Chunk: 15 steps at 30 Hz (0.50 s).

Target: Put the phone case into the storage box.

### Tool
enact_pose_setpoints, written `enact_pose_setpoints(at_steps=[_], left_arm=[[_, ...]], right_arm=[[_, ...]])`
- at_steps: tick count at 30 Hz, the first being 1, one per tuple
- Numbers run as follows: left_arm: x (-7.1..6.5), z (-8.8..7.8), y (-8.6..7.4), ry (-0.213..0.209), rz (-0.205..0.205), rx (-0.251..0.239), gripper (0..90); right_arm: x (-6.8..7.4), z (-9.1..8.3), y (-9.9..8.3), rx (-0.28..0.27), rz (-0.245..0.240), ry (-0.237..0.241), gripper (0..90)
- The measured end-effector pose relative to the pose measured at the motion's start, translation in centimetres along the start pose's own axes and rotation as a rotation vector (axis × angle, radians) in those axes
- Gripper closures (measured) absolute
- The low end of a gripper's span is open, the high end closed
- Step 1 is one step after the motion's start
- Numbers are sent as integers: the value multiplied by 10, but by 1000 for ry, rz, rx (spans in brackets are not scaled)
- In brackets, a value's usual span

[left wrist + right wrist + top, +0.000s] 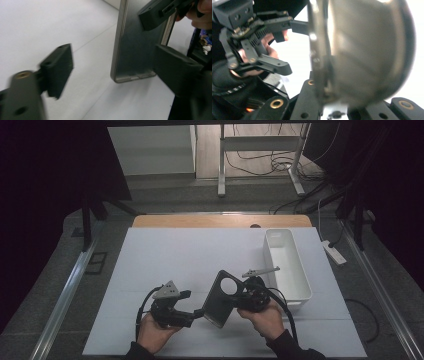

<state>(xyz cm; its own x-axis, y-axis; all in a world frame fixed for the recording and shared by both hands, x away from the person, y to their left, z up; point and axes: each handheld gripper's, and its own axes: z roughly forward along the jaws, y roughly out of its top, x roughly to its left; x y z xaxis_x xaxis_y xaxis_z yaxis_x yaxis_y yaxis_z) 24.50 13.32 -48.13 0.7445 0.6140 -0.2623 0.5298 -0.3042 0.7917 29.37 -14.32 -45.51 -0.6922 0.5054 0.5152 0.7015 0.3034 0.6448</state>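
1. A white sheet covers most of the desk, whose wooden edge shows along the far side.
2. A long white tray stands on the sheet at the right, running from near to far.
3. A small grey metal piece lies just beside the tray's left wall.
4. A white power strip lies on the grey floor to the right of the desk.
5. Beyond the desk stands a metal frame, with dark cables looped on the floor around its legs.
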Motion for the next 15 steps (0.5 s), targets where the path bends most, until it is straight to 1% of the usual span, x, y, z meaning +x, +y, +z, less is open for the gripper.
enact_pose_setpoints(at_steps=[2,3,4,5,6,7,8,9,10,12,13,15], left_arm=[[2,0,0,-8,-12,13,83],[3,0,-1,-24,-2,17,74],[3,0,-1,-23,-6,21,44],[3,0,-1,-23,-6,21,46],[4,1,-2,-44,-2,30,33],[4,1,-2,-52,2,34,26],[4,1,-2,-52,2,34,16],[3,2,-3,-55,15,34,13],[3,2,-3,-62,16,34,11],[3,2,-3,-68,16,33,6],[4,3,-4,-75,15,32,0],[5,3,-5,-83,24,31,0]], right_arm=[[2,-1,0,7,-45,-21,854],[3,-2,0,11,-60,-29,854],[3,-2,1,14,-74,-38,854],[3,-2,1,14,-74,-38,854],[4,-4,1,18,-100,-44,854],[5,-5,1,16,-110,-44,854],[5,-5,1,16,-110,-44,854],[5,-7,1,20,-131,-49,854],[5,-8,1,20,-137,-49,854],[5,-9,1,21,-141,-49,854],[4,-10,1,22,-152,-46,853],[4,-11,1,25,-158,-46,854]])
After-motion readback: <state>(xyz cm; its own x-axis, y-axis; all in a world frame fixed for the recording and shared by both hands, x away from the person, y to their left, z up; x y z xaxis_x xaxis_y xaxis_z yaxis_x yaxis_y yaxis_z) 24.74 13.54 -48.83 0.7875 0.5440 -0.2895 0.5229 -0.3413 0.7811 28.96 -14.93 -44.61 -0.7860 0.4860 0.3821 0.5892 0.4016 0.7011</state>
